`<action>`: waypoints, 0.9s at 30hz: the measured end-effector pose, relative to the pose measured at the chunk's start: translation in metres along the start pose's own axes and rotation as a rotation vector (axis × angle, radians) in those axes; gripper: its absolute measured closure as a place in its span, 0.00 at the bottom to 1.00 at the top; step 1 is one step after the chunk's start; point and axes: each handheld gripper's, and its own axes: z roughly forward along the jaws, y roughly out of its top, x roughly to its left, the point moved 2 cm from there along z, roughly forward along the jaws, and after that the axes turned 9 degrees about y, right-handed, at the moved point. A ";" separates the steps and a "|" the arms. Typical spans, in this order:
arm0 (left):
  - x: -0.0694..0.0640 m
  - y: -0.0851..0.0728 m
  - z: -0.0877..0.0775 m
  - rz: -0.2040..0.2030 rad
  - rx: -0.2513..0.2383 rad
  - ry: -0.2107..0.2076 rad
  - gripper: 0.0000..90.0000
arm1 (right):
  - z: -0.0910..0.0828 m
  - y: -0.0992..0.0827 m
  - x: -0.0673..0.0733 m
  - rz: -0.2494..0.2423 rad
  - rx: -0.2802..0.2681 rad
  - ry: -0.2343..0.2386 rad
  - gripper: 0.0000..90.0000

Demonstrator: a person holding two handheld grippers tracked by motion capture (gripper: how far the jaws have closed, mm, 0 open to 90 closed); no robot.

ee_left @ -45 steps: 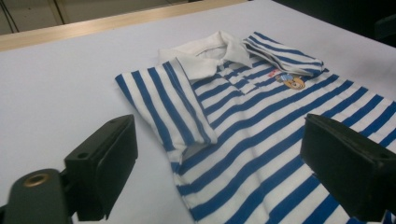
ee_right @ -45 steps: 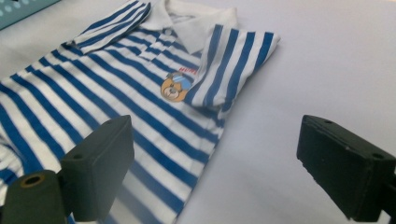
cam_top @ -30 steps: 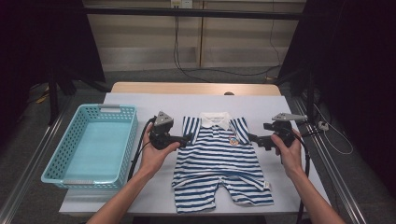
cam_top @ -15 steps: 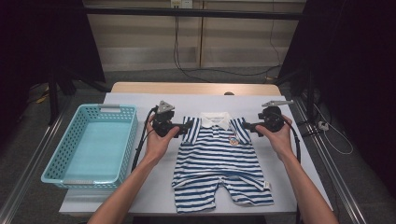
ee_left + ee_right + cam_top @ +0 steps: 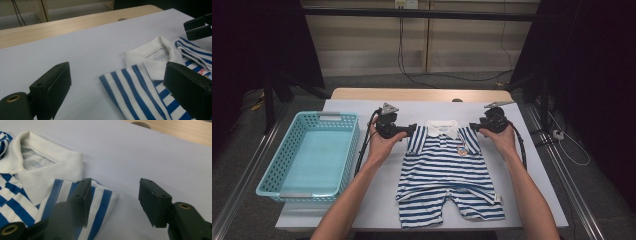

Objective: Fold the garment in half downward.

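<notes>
The desk is covered with a pale lilac-white sheet, and a strip of bare light wood is seen along its far edge. Metal rails run along both long sides, grey carpet lies beneath, and black curtains hang to the left and right; a pale panelled wall with dangling cables closes the back. A turquoise perforated basket stands on the left part of the desk, well apart from the garment. A small romper is laid flat, front up, at the middle of the desk, collar toward the far edge and legs toward the person. It is striped blue and white, with a white collar, short sleeves, a small coloured badge on the chest and a short buttoned placket below the collar. The left tool is held level at the garment's left sleeve; in the left gripper view its jaws are seen spread wide, low over the desk, with the sleeve's edge lying between them and neither pad pressed on cloth. The right tool is held at the right sleeve; its jaws have just been closing, yet a clear gap is seen between them, one jaw over the striped sleeve, the other over bare sheet, nothing pinched.
</notes>
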 end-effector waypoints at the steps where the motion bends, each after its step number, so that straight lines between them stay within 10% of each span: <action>1: -0.001 0.000 0.001 -0.001 0.008 -0.004 0.09 | 0.003 0.000 0.000 0.006 0.008 0.000 0.52; 3: 0.002 0.002 -0.002 0.066 0.040 0.005 0.10 | 0.008 -0.001 0.000 0.014 0.010 0.014 0.58; 5: -0.001 0.004 0.001 0.003 0.002 0.008 0.11 | 0.011 -0.003 0.001 0.019 0.011 0.026 0.65; 6: 0.004 0.004 -0.001 0.069 0.039 0.012 0.11 | 0.012 -0.003 0.001 0.019 0.013 0.035 0.69; 8: 0.001 0.004 0.003 -0.014 -0.002 0.017 0.13 | 0.013 -0.004 0.001 0.023 0.014 0.030 0.71; 27: 0.006 -0.007 0.028 -0.033 0.132 -0.005 0.50 | 0.017 -0.009 0.003 0.076 0.031 0.066 0.94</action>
